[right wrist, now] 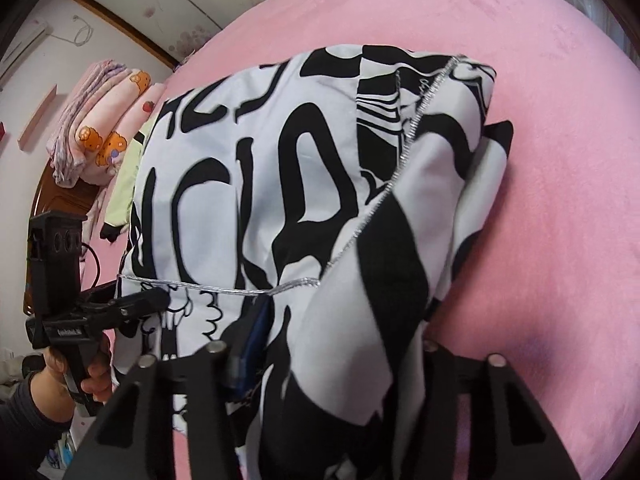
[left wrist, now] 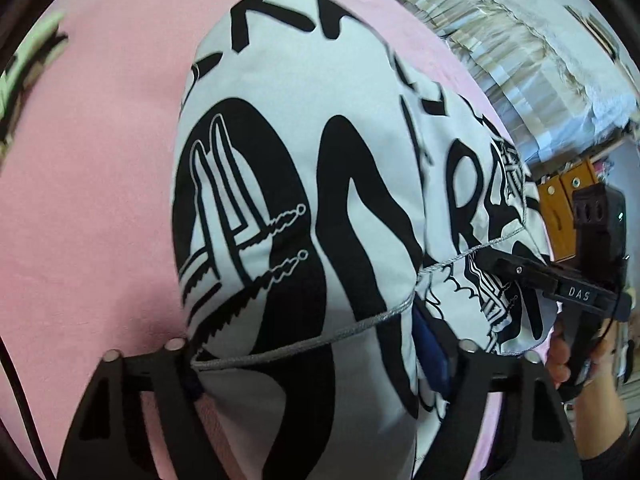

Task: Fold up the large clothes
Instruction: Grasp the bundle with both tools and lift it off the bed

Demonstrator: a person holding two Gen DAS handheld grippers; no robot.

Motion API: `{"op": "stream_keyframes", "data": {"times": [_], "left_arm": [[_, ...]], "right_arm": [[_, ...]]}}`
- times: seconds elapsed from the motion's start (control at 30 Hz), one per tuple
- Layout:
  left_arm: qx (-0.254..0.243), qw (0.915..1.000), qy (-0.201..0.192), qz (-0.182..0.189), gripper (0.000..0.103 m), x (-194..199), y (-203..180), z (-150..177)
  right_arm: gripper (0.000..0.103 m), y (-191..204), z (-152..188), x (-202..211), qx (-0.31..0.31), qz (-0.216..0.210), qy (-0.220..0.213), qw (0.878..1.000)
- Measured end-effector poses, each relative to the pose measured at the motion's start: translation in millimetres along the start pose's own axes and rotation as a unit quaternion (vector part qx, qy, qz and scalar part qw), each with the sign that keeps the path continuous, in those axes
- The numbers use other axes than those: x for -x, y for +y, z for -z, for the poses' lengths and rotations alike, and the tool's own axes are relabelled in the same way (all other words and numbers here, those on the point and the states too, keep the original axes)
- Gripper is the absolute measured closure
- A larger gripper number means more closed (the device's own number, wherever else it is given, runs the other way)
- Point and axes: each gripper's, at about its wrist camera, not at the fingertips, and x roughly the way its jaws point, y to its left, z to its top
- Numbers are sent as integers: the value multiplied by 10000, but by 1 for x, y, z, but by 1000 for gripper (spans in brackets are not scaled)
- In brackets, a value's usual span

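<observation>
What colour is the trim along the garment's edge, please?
Silver, on the black-and-white garment; the trim shows best in the right wrist view.

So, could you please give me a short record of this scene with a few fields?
surface: pink bed cover
garment: large, black-and-white print, with a silver cord, bunched up on the cover
left gripper: closed on the near edge of the garment
right gripper: closed on the same edge, beside the left one
background: folded blankets stacked at the far end of the bed
</observation>
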Motion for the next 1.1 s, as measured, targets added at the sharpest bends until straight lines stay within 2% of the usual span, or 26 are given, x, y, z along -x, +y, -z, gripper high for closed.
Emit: {"op": "stream_keyframes", "data": {"times": [0.13,0.3,0.5,0.67,0.83,1.0,1.1], "left_arm": [[-258,9992,-170,-241,42,24,-21,2],[-371,9977,-200,-530,44,61,-27,19],[-247,9967,-78,-769,44,119,4,65],[161,9947,2,-1019,44,177,63,104],[528,9904,-76,-1273,45,230,134,117],[617,9845,-454,-1576,45,285,207,87],[500,9815,-735,-1693,44,306,244,45]], "right_arm": [[69,25,6,11,133,308,-145,9993],[74,68,27,18,276,471,-75,9985],[75,140,65,12,592,391,131,9974],[75,219,88,-13,927,-65,462,9946],[76,308,75,-52,1476,-408,678,9859],[76,388,29,-85,1870,-671,525,9787],[76,424,-10,-101,1980,-753,240,9770]]}}
